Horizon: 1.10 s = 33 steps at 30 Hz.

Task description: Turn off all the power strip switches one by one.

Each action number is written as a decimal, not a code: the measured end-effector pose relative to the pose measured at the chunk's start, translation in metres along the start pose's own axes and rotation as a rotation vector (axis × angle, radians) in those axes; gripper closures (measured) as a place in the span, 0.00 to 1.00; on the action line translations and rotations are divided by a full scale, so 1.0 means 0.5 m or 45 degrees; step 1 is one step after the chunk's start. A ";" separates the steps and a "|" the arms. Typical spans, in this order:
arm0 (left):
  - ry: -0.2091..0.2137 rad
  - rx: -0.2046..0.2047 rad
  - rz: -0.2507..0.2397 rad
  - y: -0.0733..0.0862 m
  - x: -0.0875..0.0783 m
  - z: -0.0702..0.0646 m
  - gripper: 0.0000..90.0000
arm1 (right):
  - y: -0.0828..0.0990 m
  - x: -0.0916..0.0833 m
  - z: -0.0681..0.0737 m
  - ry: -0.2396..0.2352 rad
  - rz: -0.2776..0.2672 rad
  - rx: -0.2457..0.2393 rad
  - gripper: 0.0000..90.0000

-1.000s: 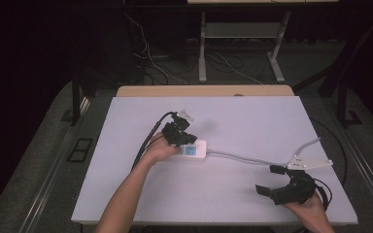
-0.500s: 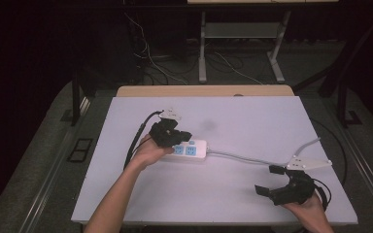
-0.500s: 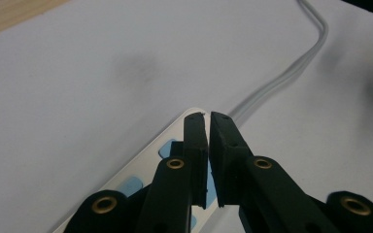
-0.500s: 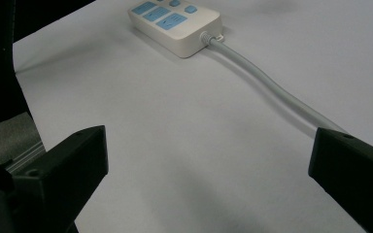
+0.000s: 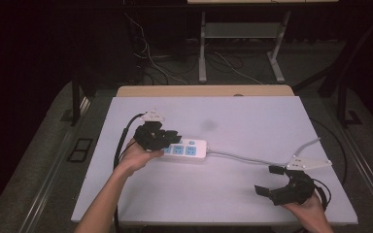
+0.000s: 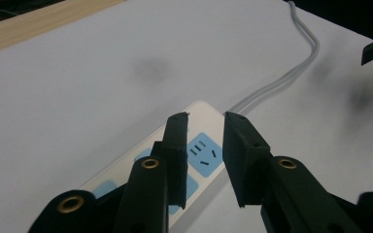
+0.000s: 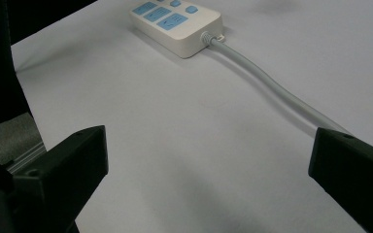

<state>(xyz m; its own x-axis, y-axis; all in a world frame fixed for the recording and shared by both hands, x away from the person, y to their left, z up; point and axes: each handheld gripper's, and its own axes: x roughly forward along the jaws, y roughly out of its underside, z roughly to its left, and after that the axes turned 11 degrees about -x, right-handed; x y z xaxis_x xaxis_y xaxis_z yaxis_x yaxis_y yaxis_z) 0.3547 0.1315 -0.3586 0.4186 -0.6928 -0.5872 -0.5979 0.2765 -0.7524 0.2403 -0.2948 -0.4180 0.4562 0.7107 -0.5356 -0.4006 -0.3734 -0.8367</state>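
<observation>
A white power strip (image 5: 187,149) with blue sockets lies left of the table's middle. Its grey cable (image 5: 243,158) runs right toward the table's right edge. My left gripper (image 5: 155,136) hovers over the strip's left end. In the left gripper view its jaws stand narrowly open (image 6: 204,145) with nothing between them, and a blue socket of the strip (image 6: 201,154) shows through the gap. My right gripper (image 5: 267,179) rests near the front right corner, wide open and empty. In the right gripper view the strip (image 7: 175,22) and its cable (image 7: 272,92) lie well ahead of it.
The white tabletop (image 5: 252,116) has a wooden strip (image 5: 204,91) along its far edge. A black cable (image 5: 121,145) trails from the left gripper over the table's left side. Metal stand legs (image 5: 203,48) and loose wires lie on the floor beyond.
My left gripper has slid left along the power strip, from its middle to its left end. The strip and the right gripper have stayed in place.
</observation>
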 end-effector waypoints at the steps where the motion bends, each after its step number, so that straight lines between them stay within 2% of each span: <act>1: 0.001 -0.012 -0.008 0.004 -0.005 0.002 0.73 | 0.000 0.000 0.000 0.000 0.001 -0.001 0.01; 5: -0.016 -0.054 -0.025 0.022 -0.021 0.009 0.58 | 0.000 0.001 0.000 0.000 0.001 0.001 0.01; 8: -0.004 -0.090 -0.065 0.036 -0.037 0.014 0.46 | 0.000 0.001 0.000 -0.001 0.001 0.001 0.01; 14: -0.004 -0.116 -0.113 0.067 -0.065 0.017 0.28 | 0.000 0.002 0.000 -0.004 0.001 0.003 0.01; 21: 0.026 -0.161 -0.147 0.108 -0.079 0.015 0.11 | 0.000 0.003 0.002 -0.008 0.006 0.002 0.01; 23: 0.027 -0.177 -0.146 0.122 -0.078 0.011 0.02 | 0.000 0.003 0.002 -0.009 0.005 0.003 0.01; 29: 0.030 -0.164 -0.171 0.165 -0.075 -0.008 0.00 | 0.000 0.004 0.003 -0.013 0.008 -0.001 0.01; 33: 0.024 -0.146 -0.161 0.189 -0.067 -0.023 0.00 | 0.001 0.005 0.004 -0.017 0.016 0.000 0.01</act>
<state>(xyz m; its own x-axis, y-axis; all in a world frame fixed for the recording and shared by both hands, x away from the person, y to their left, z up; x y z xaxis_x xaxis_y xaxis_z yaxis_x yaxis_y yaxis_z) 0.2760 0.1732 -0.4065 0.4830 -0.7302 -0.4833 -0.6157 0.1092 -0.7804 0.2395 -0.2920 -0.4196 0.4405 0.7139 -0.5444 -0.4061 -0.3823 -0.8300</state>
